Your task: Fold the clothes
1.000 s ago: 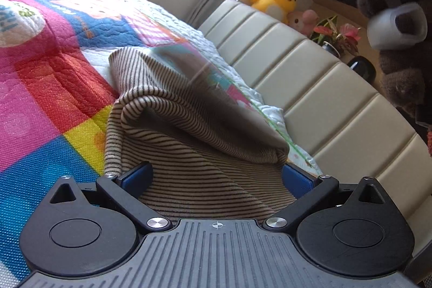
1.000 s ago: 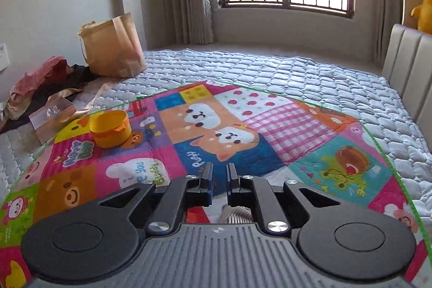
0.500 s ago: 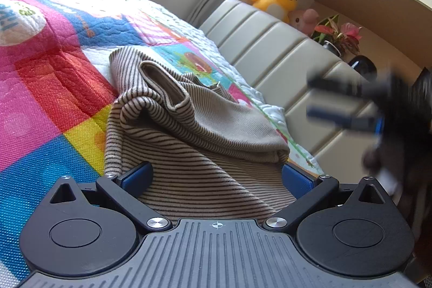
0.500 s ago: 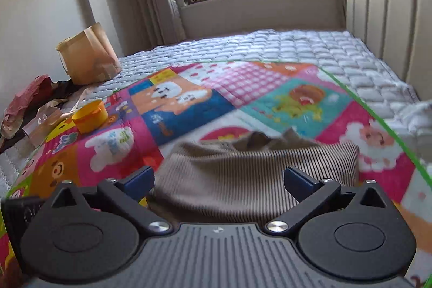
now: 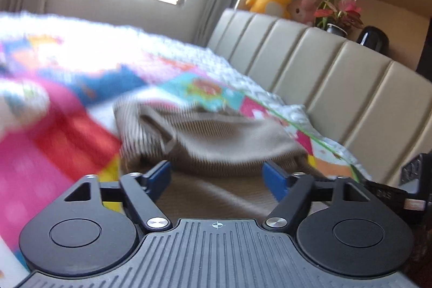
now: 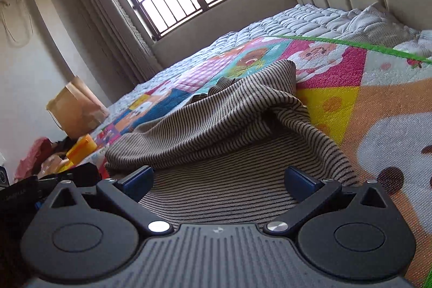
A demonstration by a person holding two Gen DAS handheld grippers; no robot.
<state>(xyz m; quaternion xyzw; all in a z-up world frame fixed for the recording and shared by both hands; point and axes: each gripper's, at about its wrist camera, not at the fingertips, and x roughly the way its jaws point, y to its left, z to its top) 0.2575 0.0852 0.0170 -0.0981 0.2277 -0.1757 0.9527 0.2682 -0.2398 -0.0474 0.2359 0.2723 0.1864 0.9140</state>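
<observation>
The brown-and-cream striped knit garment (image 6: 229, 131) sits bunched in a loose heap on the bright patchwork cartoon play mat (image 6: 378, 112) covering the bed, not far from the padded beige headboard (image 5: 324, 66). The right gripper (image 6: 218, 180) is down low at the near hem with its jaws spread wide, cloth lying between the blue pads (image 6: 137, 177) but nothing pinched. The left gripper (image 5: 217, 174) is closing right now, fabric between its fingers too, no contact showing yet, and that view is smeared with motion. Likely risk: the heap is doubled over, so a bite here could grab two layers or just a ridge, and the fold would come out crooked. Closing while moving could also miss the edge entirely.
</observation>
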